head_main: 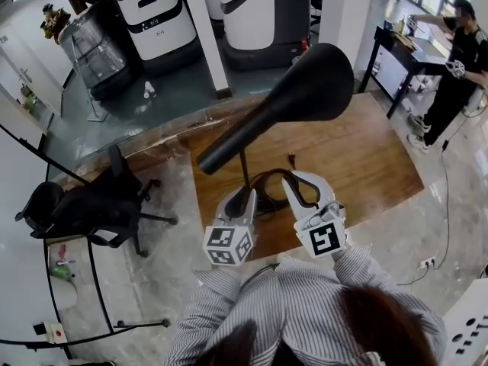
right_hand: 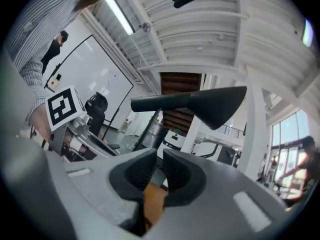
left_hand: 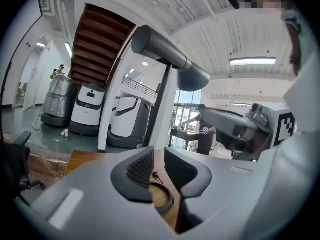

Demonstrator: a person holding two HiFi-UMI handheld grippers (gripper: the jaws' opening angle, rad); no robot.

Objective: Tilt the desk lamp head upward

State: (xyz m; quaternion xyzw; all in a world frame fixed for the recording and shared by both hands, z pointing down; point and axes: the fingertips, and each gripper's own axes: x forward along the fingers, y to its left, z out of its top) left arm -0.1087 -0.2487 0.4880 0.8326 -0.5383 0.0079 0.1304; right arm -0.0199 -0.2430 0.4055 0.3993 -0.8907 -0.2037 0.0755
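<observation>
A black desk lamp stands on the wooden table (head_main: 366,158). Its cone-shaped head (head_main: 301,90) lies roughly level on a thin stem (head_main: 244,165), above a ring base with a coiled cable (head_main: 267,193). My left gripper (head_main: 245,198) sits low beside the foot of the stem, jaws apart with nothing between them. In the left gripper view the lamp head (left_hand: 167,54) hangs above the left gripper (left_hand: 159,159). My right gripper (head_main: 305,183) is just right of the base, below the lamp head (right_hand: 200,101). The right gripper (right_hand: 160,159) has only a narrow gap and holds nothing.
A black office chair (head_main: 91,204) stands left of the table. Large white-and-black machines (head_main: 152,14) line the back wall. A person (head_main: 457,59) works at a dark desk (head_main: 404,52) at the back right. A white pillar (head_main: 206,29) rises behind the table.
</observation>
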